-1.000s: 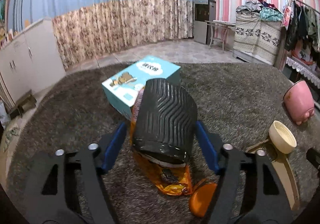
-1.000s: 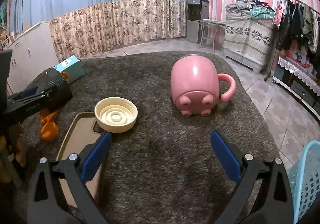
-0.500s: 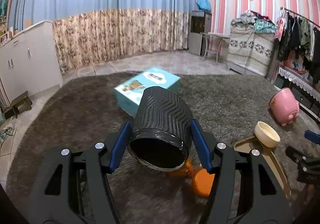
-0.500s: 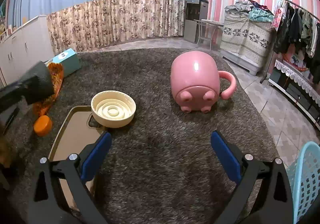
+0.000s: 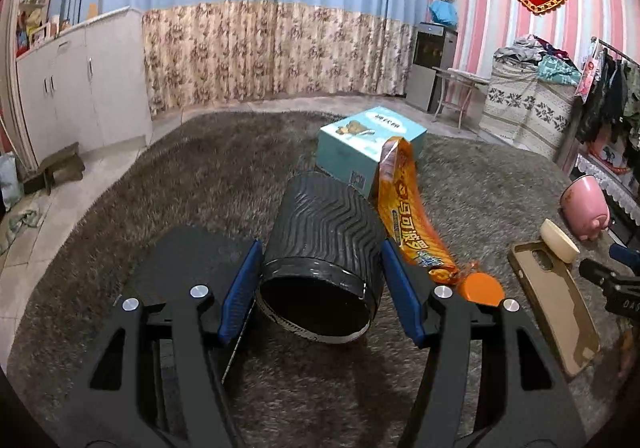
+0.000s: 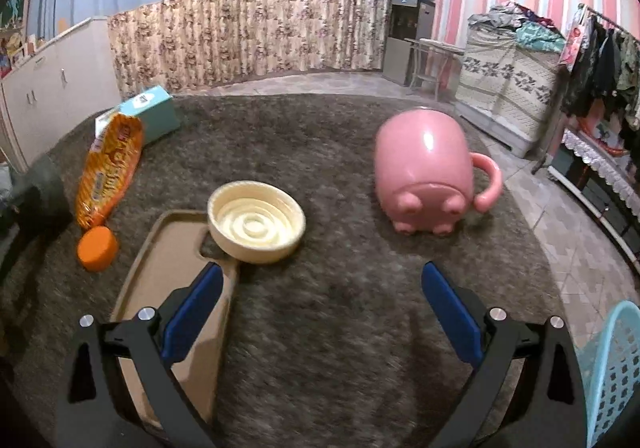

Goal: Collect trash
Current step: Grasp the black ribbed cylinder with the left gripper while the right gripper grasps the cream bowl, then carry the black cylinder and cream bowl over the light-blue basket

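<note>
One black ribbed bin is clamped on both sides between the left gripper fingers, tipped with its mouth toward the camera over the grey rug. One orange snack wrapper lies just right of it, apparently leaning on one teal box. One orange cap, one cream dish, one tan phone case, one pink mug. The right gripper hovers with fingers spread wide, holding nothing.
</note>
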`<state>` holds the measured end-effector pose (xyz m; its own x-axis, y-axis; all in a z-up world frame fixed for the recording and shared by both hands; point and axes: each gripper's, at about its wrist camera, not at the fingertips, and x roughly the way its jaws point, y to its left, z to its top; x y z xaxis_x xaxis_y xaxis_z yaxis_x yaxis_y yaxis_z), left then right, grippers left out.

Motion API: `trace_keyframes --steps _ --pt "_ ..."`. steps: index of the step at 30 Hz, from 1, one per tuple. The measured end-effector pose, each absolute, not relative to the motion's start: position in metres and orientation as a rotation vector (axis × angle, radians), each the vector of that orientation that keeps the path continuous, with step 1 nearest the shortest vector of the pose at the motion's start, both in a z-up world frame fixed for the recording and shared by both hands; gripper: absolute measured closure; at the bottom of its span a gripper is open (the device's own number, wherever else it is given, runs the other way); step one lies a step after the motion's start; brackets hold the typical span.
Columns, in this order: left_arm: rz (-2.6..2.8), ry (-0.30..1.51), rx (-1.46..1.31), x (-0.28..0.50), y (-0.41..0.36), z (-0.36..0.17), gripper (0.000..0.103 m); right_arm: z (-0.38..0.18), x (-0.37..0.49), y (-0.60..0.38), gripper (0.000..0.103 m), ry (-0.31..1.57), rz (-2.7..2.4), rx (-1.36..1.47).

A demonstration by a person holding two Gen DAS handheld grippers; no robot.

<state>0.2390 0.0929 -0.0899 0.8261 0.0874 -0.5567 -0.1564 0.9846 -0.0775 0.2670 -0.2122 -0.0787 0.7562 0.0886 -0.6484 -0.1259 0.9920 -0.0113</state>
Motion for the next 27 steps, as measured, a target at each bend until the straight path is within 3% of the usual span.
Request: trace_keyframes --steps 8,10,11,12,27 --pt "0.133 0.56 -0.121 0.236 0.094 -0.09 0.043 -0.084 0.306 -0.194 0.007 0.777 0.191 0.011" --pt "0.135 0.565 -0.123 0.237 0.095 -0.091 0.043 -0.089 0.313 -0.193 0.021 0.805 0.219 0.031" --pt "0.136 0.568 -0.125 0.238 0.095 -0.091 0.043 -0.092 0.313 -0.193 0.036 0.816 0.228 0.04" --pt "0.137 0.57 -0.127 0.238 0.095 -0.091 0.043 -0.093 0.313 -0.194 0.041 0.82 0.231 0.053" --pt "0.143 0.584 -0.118 0.24 0.094 -0.095 0.043 -0.05 0.187 -0.221 0.041 0.63 0.089 -0.144"
